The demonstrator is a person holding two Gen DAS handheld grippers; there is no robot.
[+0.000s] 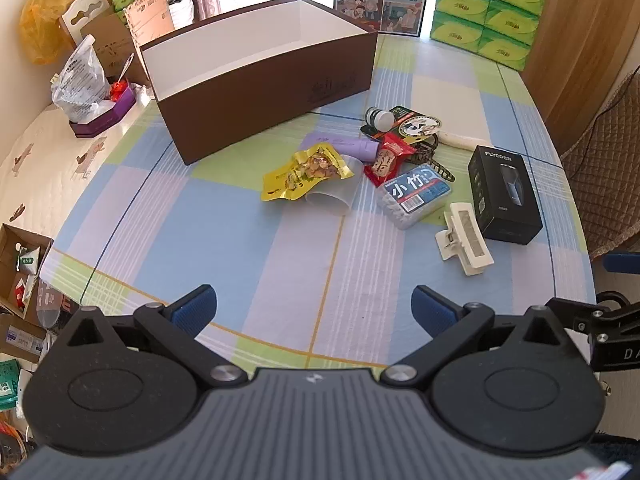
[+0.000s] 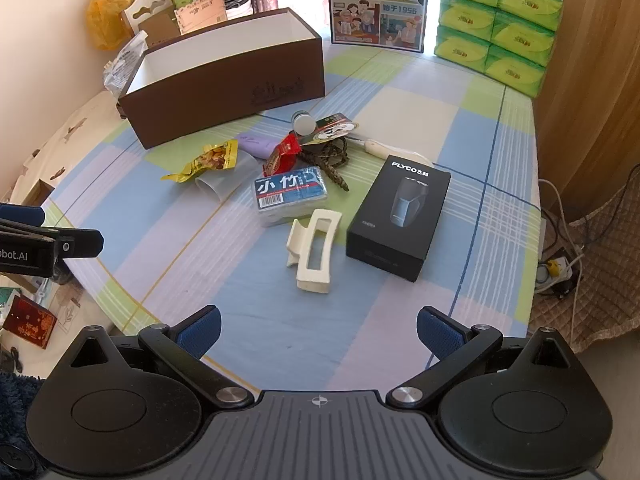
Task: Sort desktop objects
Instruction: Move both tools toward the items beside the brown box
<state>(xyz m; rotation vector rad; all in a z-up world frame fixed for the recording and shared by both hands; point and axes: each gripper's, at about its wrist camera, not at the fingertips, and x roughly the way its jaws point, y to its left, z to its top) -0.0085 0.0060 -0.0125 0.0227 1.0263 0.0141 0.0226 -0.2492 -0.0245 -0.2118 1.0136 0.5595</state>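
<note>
Right wrist view shows right tongs (image 2: 318,330) wide and empty near the cream hair claw (image 2: 314,250); left tongs (image 1: 314,308) gape too. Beyond the claw, a heaped snack packet (image 2: 206,160) and clear cup (image 2: 224,180) risk dragging together before reaching the brown box (image 2: 224,76).

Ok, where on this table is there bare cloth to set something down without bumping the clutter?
Bare cloth lies between both open grippers, left gripper and right gripper, and the white hair clip; also left of the yellow snack bag, before the brown box. It is crowded from the bag to the black shaver box.
</note>
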